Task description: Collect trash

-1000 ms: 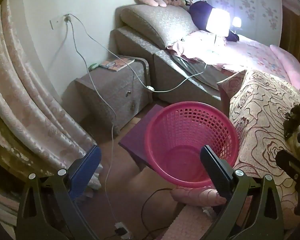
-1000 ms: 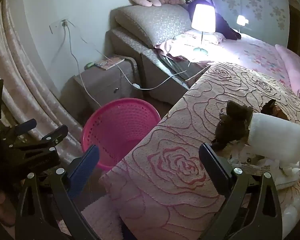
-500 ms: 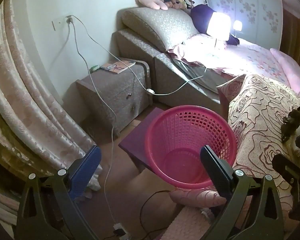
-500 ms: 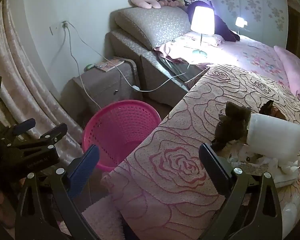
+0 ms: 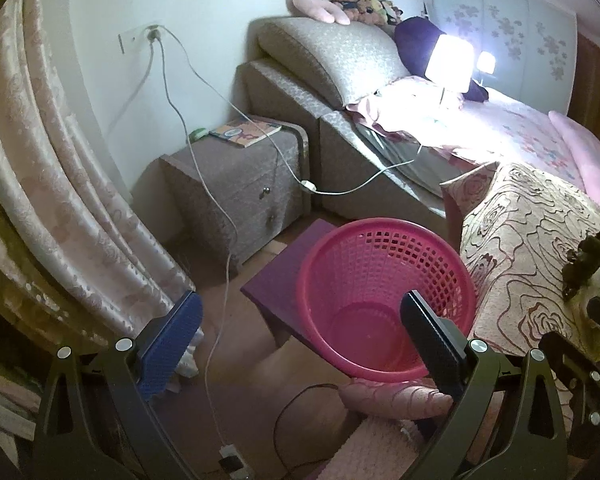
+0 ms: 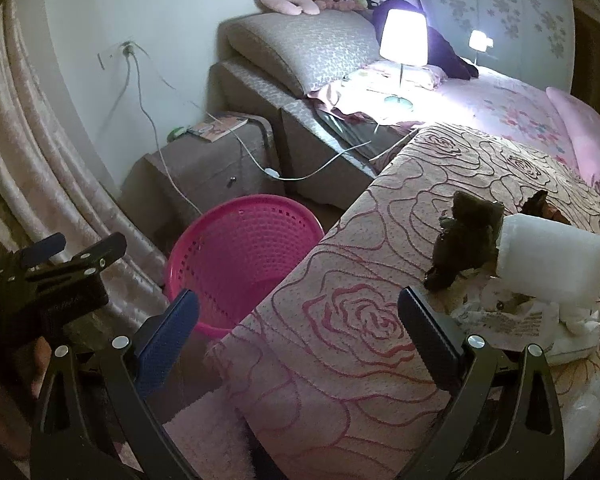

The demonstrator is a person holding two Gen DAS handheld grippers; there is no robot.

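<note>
Bedroom, lamp-lit; rose-patterned bedspread (image 6: 340, 320). Trash heap (image 6: 512, 280) at 2 o'clock of right claw (image 6: 298, 330); pink basket (image 5: 384, 296), empty, under left claw (image 5: 300, 330). Both claws spread, empty, nearly unmoved over the last second: collection not begun.

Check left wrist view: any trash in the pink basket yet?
No: the pink basket shows a bare bottom and bare mesh walls, with nothing lying inside it.

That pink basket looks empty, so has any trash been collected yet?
Nothing looks done: the pink basket shows only its bare bottom. Nothing is in hand; the left gripper and right gripper are open. The trash pile on the rose bedspread remains.
</note>
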